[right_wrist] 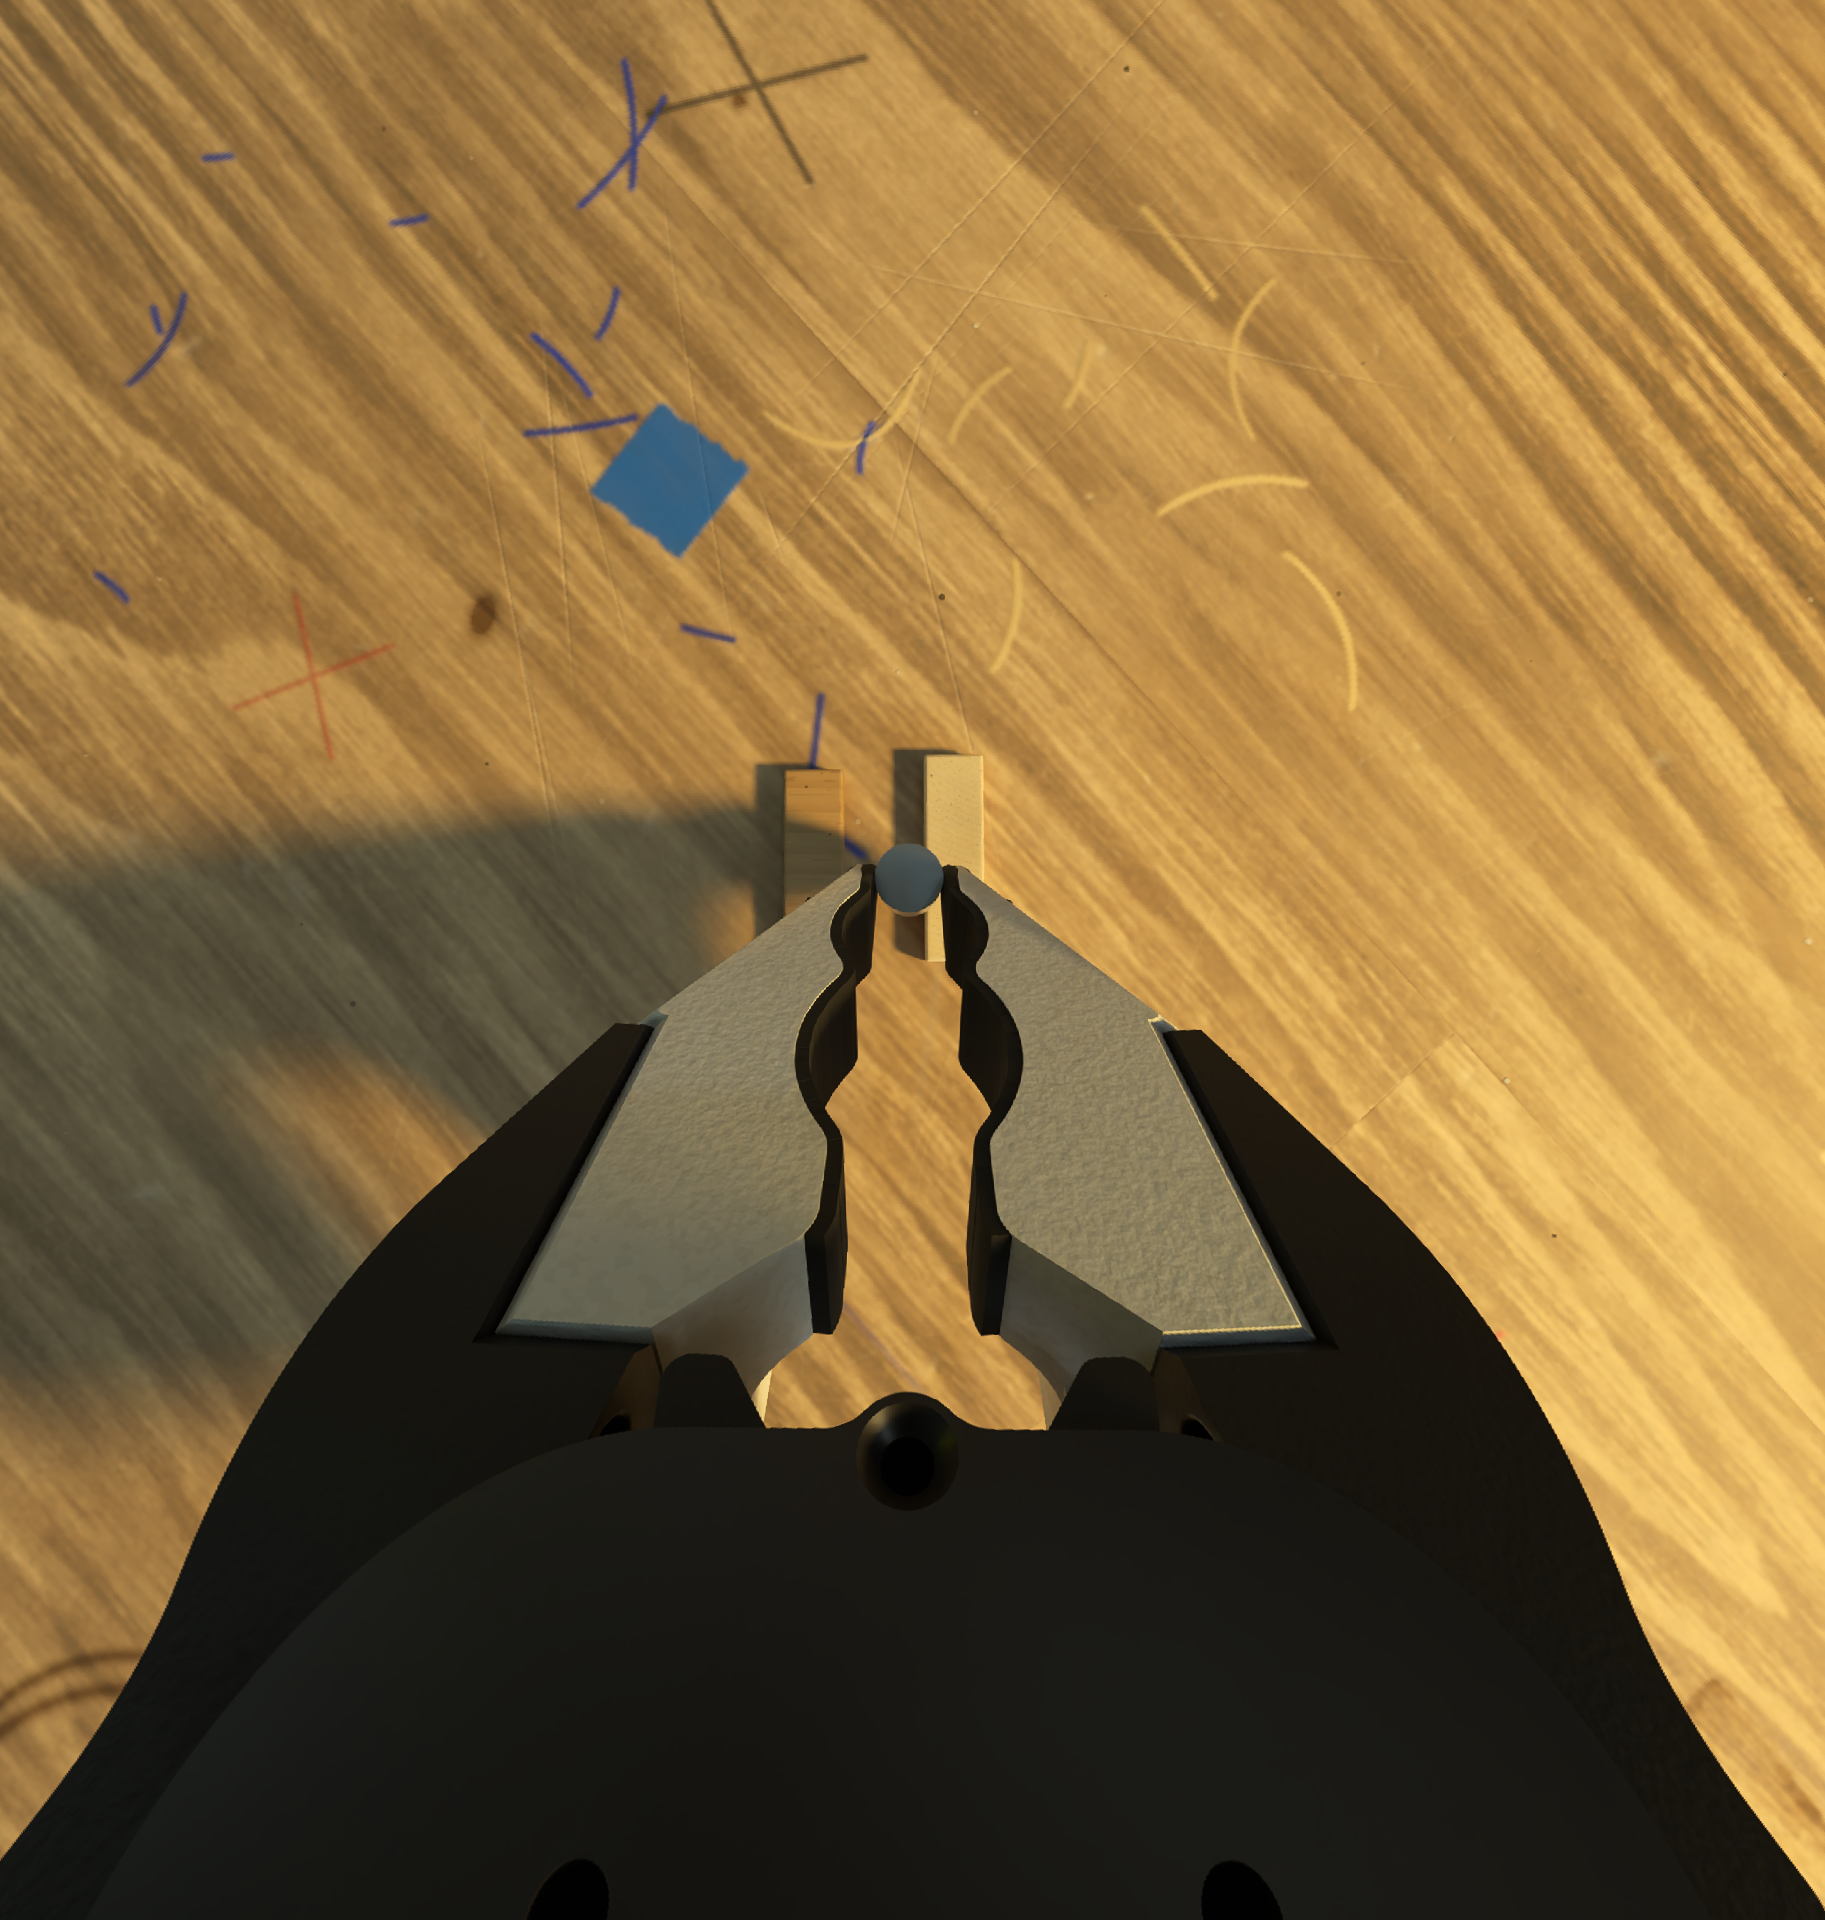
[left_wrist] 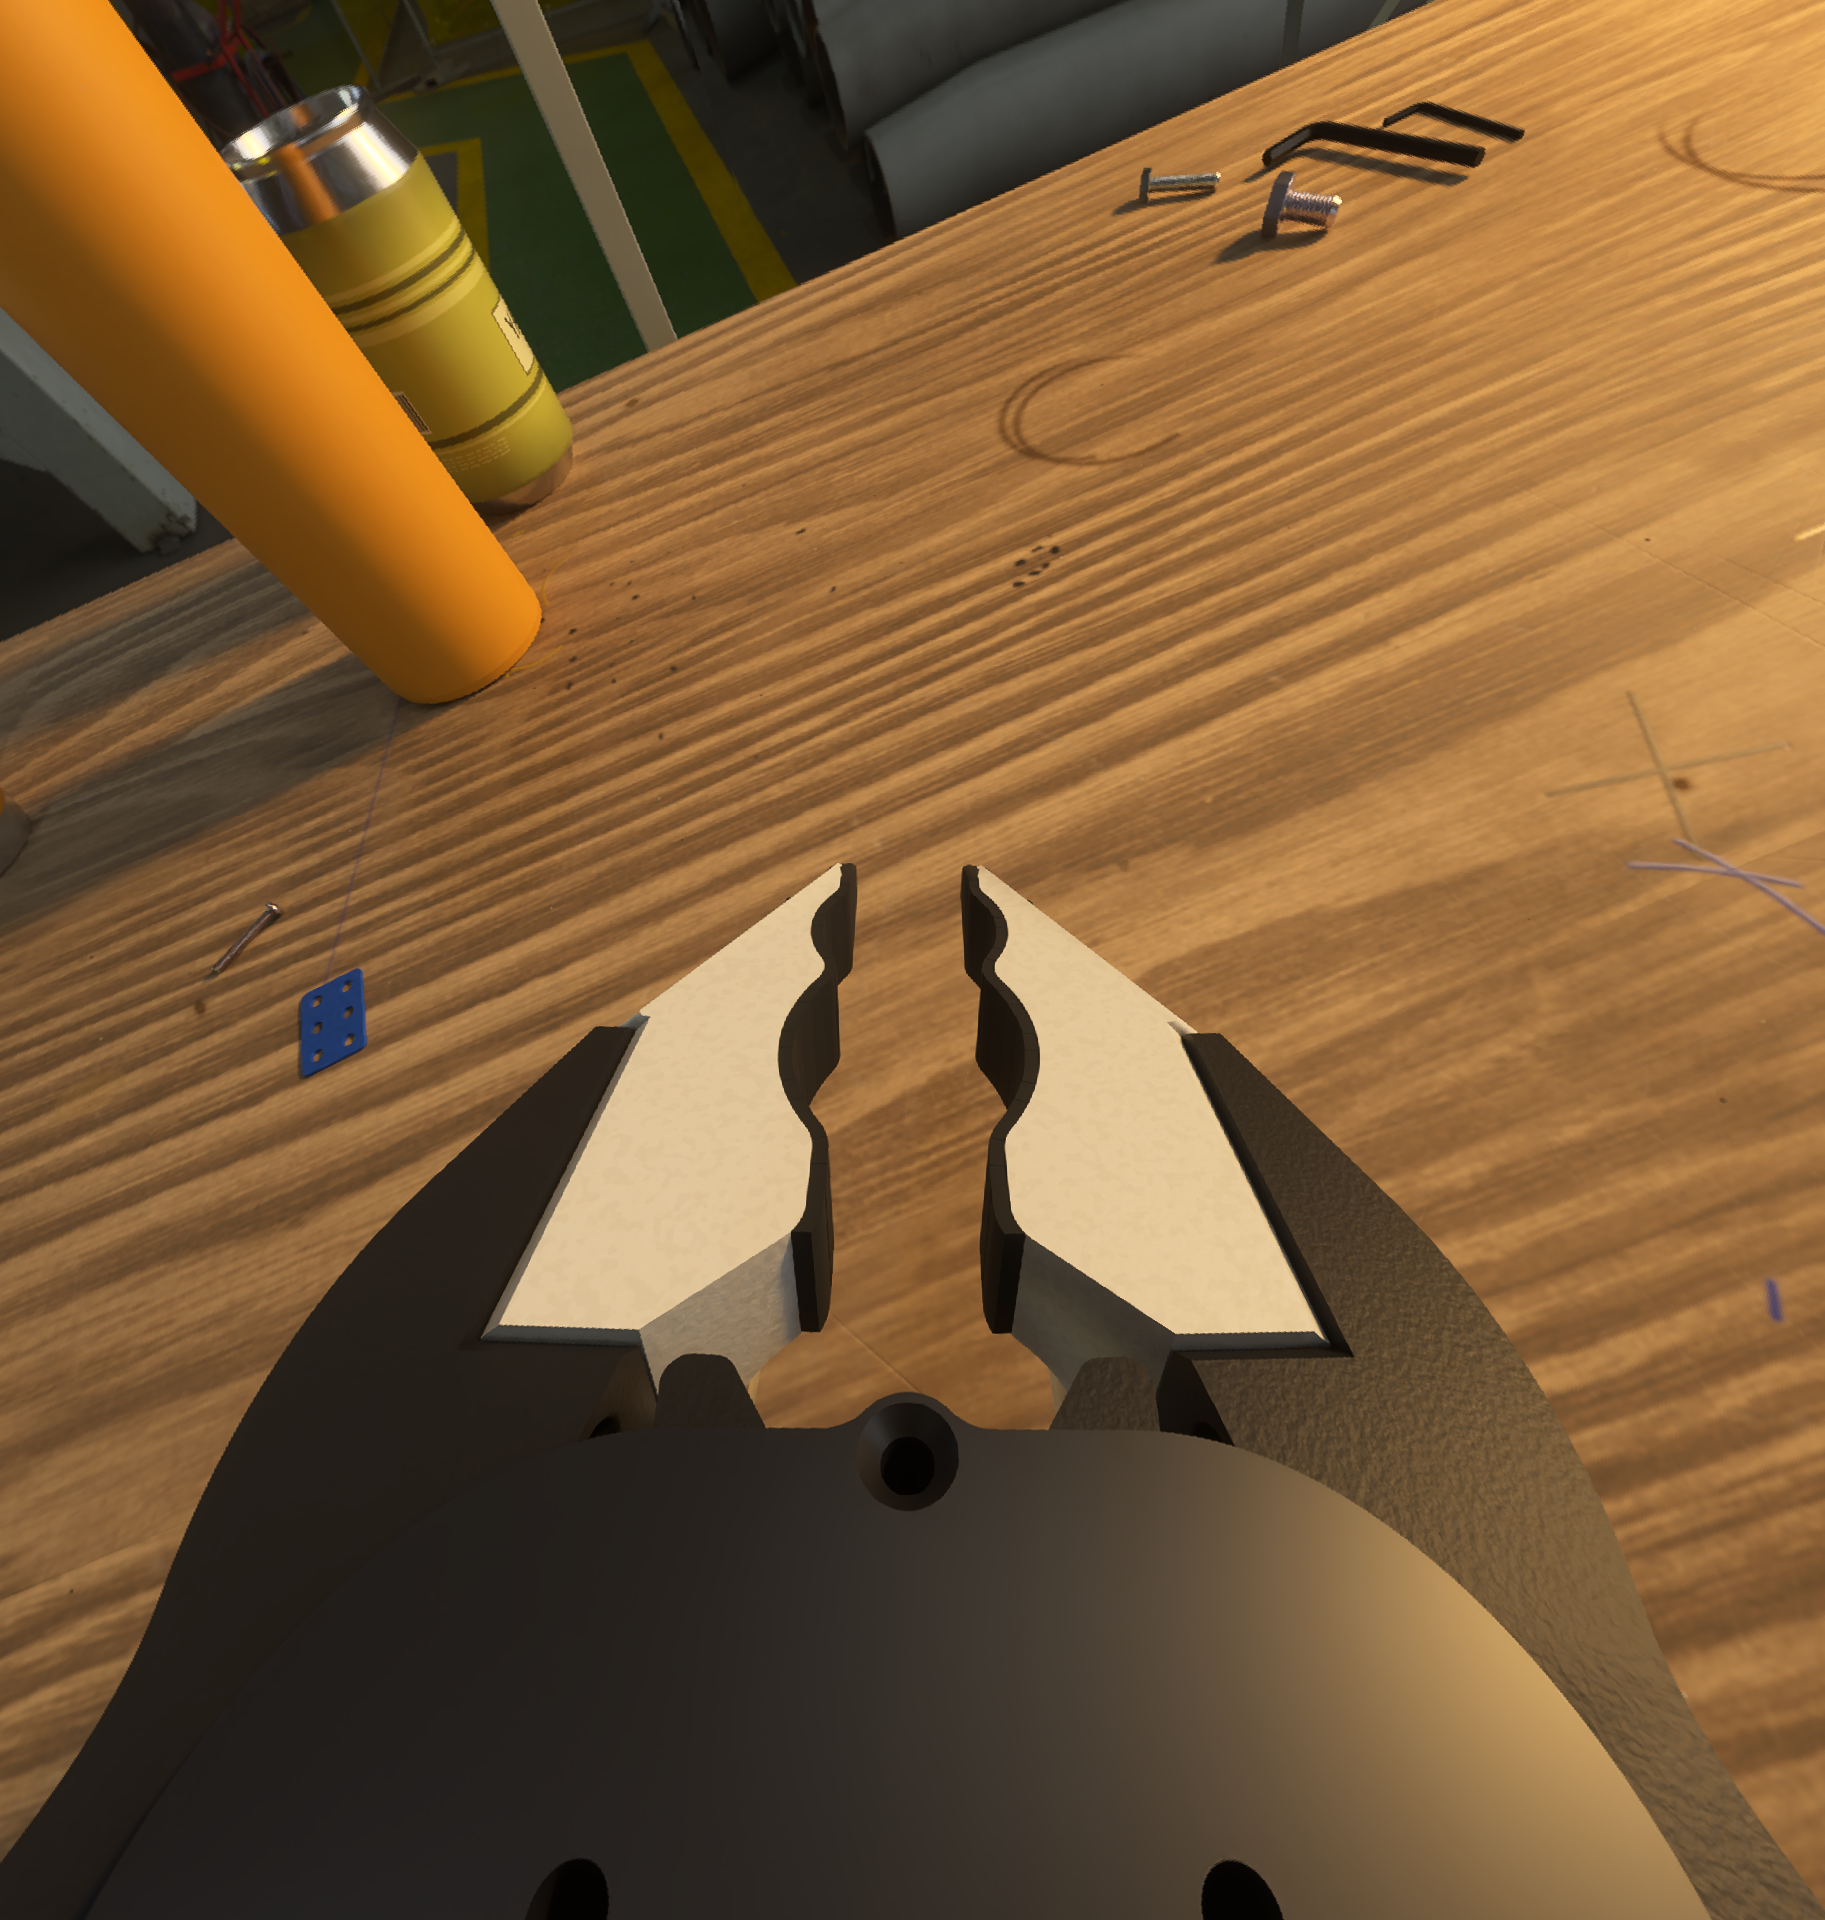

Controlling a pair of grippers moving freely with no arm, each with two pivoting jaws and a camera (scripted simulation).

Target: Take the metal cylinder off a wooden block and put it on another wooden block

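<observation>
The right gripper (right_wrist: pixel 909 878) is looking straight down at the table (right_wrist: pixel 1407 727) and is pinching the metal cylinder (right_wrist: pixel 909 875) between the very tips of its fingers. The cylinder is standing upright, so only its round top is showing: a small, smooth, grey-blue disc with a dull shine. It is sitting over the paler wooden block (right_wrist: pixel 954 800), or just above it; whether it is touching the block cannot be told from this angle. A second, darker wooden block (right_wrist: pixel 813 831) is lying just beside the first one, parallel to it, with a narrow gap between them. Gripping from above at the tips is probably leaving room to lift the cylinder without pushing either block. The left gripper (left_wrist: pixel 909 883) is hovering apart over bare wood, its fingers spread and holding nothing, probably to keep out of the way.
</observation>
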